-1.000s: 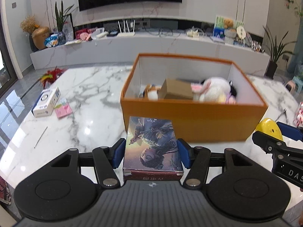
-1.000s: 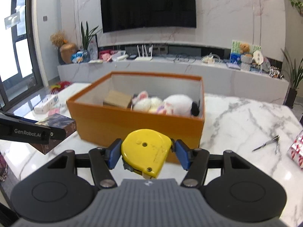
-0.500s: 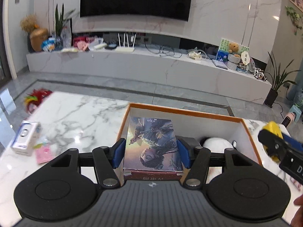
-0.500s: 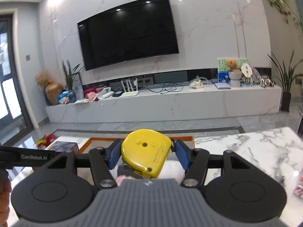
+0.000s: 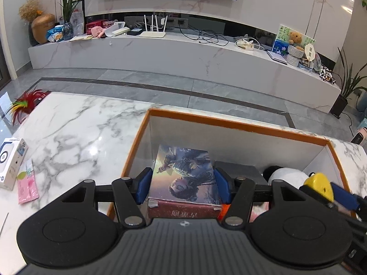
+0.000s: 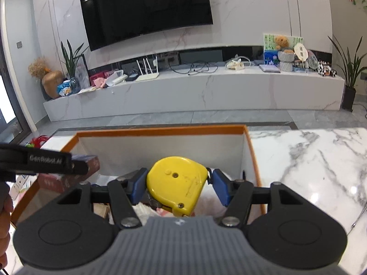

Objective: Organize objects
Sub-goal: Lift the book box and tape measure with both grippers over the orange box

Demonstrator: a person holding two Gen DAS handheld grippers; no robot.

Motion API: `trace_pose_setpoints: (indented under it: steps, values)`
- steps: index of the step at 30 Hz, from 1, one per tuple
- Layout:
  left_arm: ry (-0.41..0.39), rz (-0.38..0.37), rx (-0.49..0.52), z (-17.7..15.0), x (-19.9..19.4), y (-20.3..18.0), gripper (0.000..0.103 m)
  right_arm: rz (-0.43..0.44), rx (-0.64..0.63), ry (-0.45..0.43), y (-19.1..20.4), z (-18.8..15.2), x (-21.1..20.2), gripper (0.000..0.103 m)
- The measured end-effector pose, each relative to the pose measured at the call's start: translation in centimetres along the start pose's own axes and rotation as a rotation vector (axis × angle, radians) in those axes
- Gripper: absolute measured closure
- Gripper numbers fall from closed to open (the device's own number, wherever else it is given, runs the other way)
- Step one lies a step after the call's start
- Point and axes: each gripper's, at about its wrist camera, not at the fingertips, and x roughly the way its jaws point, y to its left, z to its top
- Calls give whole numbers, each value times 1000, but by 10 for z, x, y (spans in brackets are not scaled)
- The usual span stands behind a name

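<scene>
Both tools hang over the open orange box (image 5: 238, 127) that stands on the marble bench (image 5: 75, 128). The left gripper (image 5: 182, 186) has its jaws clamped on an illustrated box (image 5: 183, 174), blue pads pressed flat against its two long sides. The printed cover faces up and the dark red end with lettering points back toward the handle. It sits squarely between the jaws, above the left end of the orange box, close to the white inner wall.

The right gripper (image 6: 176, 184) has its jaws closed on a yellow tape measure (image 6: 175, 183), one pad on each side of the rounded case. The case fills the gap between them, with its lower corner poking back toward the handle. It is held above the right half of the orange box, over a white plush toy (image 5: 286, 176) lying on the bottom. From the left camera the tape measure shows at the right edge, just beside the plush.

Out on the bench, well to the left of the orange box, lie a small white carton (image 5: 11, 162) and a pink packet (image 5: 27, 188) just beside it.
</scene>
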Motion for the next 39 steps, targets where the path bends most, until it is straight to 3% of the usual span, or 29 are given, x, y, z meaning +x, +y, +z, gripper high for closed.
trace_pose_setpoints:
  steps: [8,14,18,23,39]
  values:
    - [12,43,33,14,18,-10,35,-26,-60,57,6,-3,13,40]
    - [89,5,34,9,33,-10,35,-66,-97,93,13,-4,18,40]
    - [97,45,89,6,37,-19,35,-79,-110,131,16,-3,22,40]
    - [105,-36,89,3,35,-21,35,-68,-105,166,18,-7,27,40]
    - [178,-26,78,-2,45,-21,35,-71,-101,213,20,-9,34,40]
